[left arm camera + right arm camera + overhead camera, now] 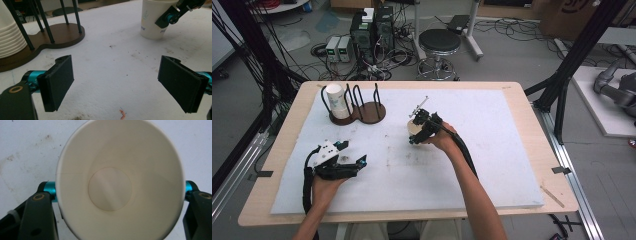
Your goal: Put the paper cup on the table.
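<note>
While paper cup (153,21) was clamped by right gripper (422,131), right of cup rack (357,107), blue print stayed illegible; left gripper (349,155) jaws were held apart, empty.

Materials and finish, as showing

Paper cup (120,182) is showing smooth matt white; holder base (50,40) is looking like dark wood; table cover (120,75) is appearing rough, stained white.

The right gripper (418,131) holds a pale paper cup (414,128) on the white worktop (492,165). The left gripper (354,154) rests open, near a dark wooden rack (368,111) holding white cups (338,101).
</note>
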Demonstrator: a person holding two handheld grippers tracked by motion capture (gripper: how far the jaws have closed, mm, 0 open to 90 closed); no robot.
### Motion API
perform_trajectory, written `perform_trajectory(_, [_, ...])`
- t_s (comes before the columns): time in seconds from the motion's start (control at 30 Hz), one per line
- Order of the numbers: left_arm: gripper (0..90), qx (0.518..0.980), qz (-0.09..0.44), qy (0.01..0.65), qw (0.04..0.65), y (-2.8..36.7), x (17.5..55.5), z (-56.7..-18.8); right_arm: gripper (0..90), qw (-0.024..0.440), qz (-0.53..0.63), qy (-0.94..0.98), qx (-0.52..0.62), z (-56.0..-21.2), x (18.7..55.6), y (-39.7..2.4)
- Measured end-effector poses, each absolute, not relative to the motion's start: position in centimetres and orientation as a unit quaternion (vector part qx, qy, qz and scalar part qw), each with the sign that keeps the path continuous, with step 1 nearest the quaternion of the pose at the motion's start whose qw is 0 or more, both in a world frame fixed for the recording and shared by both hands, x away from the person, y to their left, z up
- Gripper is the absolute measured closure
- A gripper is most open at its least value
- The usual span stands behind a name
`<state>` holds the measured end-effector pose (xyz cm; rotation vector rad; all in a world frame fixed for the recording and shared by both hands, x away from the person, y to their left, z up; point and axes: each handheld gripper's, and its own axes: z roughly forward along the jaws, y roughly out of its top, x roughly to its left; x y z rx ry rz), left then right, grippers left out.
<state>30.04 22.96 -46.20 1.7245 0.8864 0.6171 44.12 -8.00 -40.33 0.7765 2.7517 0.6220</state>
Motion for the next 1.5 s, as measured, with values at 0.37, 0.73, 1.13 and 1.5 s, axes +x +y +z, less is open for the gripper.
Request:
perform_trajectory(0.37, [13.2,0.721,0.259,0.370,0.526,23.0,30.0,-46.2,15.7,0.094,0.210,0.933,0.277,-40.8,44.4,-8.2])
perform_trajectory(0.73, [13.3,0.720,0.258,0.370,0.527,23.0,30.0,-46.2,15.3,0.091,0.211,0.931,0.284,-40.4,44.2,-8.7])
perform_trajectory(1.13, [13.3,0.721,0.259,0.369,0.527,22.9,30.0,-46.2,15.5,0.101,0.234,0.925,0.282,-39.4,42.4,-11.9])
perform_trajectory(1.5, [13.4,0.721,0.259,0.369,0.527,22.9,30.0,-46.2,15.9,0.117,0.291,0.901,0.299,-39.0,39.4,-16.0])
